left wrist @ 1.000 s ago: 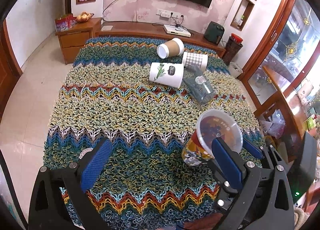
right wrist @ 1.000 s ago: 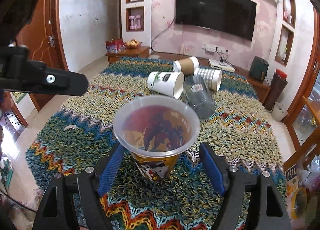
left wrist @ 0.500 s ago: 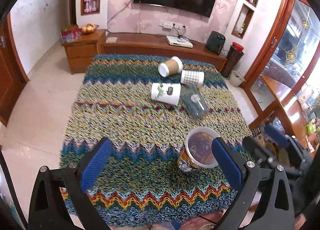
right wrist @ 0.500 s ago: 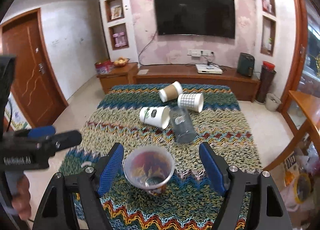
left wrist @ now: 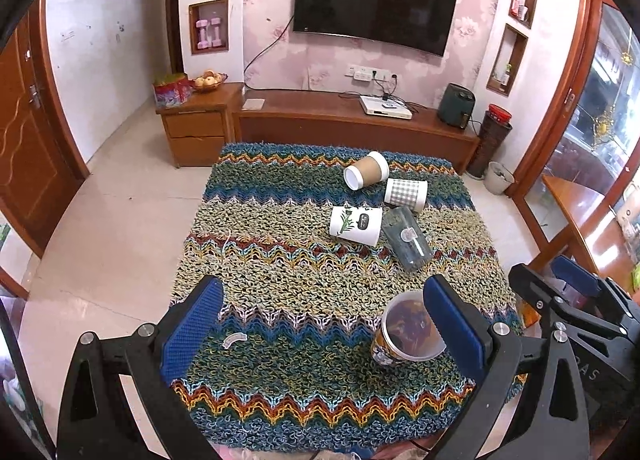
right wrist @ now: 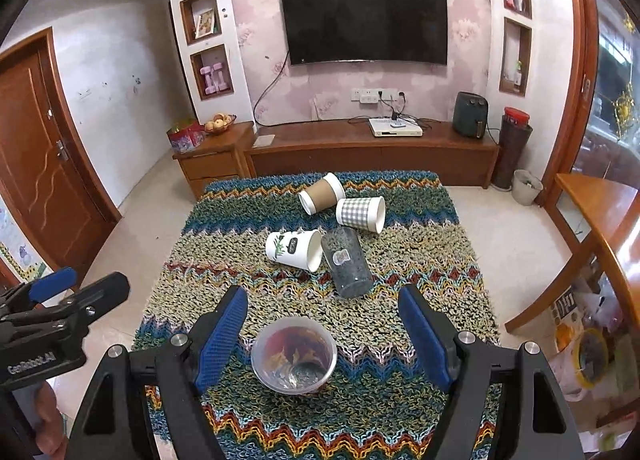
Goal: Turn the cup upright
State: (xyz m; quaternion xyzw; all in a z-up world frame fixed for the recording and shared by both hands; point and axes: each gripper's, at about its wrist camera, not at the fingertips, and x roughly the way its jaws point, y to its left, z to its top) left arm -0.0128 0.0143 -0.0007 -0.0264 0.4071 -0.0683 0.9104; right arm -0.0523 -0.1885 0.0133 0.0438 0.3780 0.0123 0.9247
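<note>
Printed cup (left wrist: pixel 408 330) stands upright on the zigzag rug (left wrist: pixel 300 268), near the left gripper (left wrist: pixel 324 320), whose jaws gape wide.

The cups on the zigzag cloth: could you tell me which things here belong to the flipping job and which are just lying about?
Belongs to the job:
- clear printed cup, already upright
- brown sleeve cup, on its side
- checked cup, on its side
- white leaf cup, on its side
- dark tumbler, on its side
- left gripper and right gripper, both open

Just lying about:
- small white plastic piece
- television
- fruit bowl
</note>
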